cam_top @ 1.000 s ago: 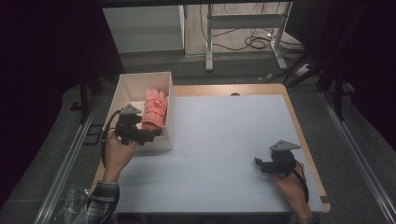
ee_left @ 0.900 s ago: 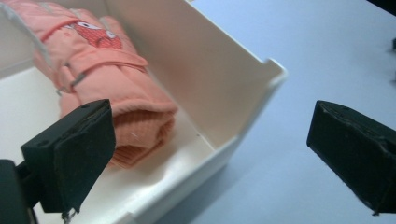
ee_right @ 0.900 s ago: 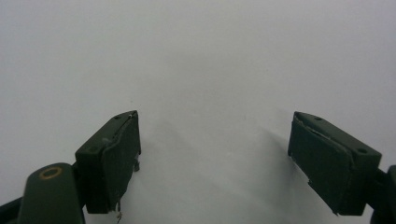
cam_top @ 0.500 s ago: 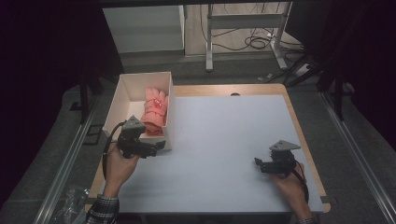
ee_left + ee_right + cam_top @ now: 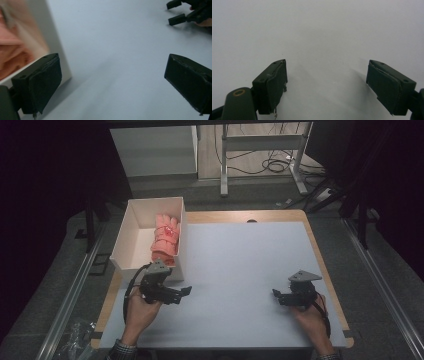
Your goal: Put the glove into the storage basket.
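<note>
Glove [image 5: 166, 239] lengthwise in box [image 5: 125, 237], cuff toward left gripper [image 5: 186, 291].

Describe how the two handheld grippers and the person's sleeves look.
Both the left gripper and right gripper are black, each with two flat rectangular jaws and a grey three-cornered plate on top. A black cable loops from the left one. The left cuff looks plaid.

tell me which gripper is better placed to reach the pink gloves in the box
Left. The left gripper sits open just beside the near end of the white box holding the pink gloves. The right gripper rests far across the table.
</note>
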`<action>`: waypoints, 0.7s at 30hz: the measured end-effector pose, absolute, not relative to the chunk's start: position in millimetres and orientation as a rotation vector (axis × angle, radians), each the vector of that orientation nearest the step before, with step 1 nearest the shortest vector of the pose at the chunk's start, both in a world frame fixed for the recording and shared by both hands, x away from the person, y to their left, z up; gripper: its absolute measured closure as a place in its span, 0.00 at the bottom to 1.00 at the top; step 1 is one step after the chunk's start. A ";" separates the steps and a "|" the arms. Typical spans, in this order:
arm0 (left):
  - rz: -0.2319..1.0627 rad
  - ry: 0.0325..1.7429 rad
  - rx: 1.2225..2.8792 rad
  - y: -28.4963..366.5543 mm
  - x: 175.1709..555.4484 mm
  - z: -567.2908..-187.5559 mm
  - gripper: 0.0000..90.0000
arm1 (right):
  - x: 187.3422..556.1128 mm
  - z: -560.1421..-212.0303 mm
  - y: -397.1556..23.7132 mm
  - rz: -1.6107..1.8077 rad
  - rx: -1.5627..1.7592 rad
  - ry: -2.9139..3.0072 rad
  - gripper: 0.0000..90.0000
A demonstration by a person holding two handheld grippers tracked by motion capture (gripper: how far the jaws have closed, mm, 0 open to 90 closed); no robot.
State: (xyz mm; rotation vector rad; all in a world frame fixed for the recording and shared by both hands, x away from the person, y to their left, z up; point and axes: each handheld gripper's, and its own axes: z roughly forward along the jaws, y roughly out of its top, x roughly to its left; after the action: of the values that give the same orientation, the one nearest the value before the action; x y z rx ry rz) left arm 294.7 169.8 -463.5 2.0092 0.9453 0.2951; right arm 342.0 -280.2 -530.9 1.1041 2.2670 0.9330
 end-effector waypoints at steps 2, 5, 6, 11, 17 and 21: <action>0.284 0.930 2.017 162.9 295.1 -468.6 0.02 | 342.0 -530.9 -280.1 0.934 1.105 2.266 0.19; 0.273 0.915 2.035 152.8 296.3 -476.0 0.02 | 342.0 -530.9 -280.1 0.933 1.105 2.267 0.19; 0.269 0.909 2.041 148.4 297.2 -479.3 0.02 | 342.0 -530.9 -280.2 0.933 1.104 2.267 0.19; 0.253 0.880 2.072 131.7 301.1 -491.3 0.02 | 342.0 -530.9 -280.1 0.934 1.104 2.267 0.19; 0.249 0.865 2.114 114.9 306.3 -507.7 0.02 | 342.0 -530.9 -280.1 0.934 1.105 2.267 0.19; 0.251 0.871 2.155 105.4 309.9 -521.2 0.02 | 342.0 -530.9 -280.1 0.934 1.104 2.266 0.19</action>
State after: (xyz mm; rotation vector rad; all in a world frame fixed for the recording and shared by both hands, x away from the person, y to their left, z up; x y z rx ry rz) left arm 309.9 105.4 -521.2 2.1550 0.8710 0.2510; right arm 342.0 -280.1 -530.9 1.1039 2.2665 0.9340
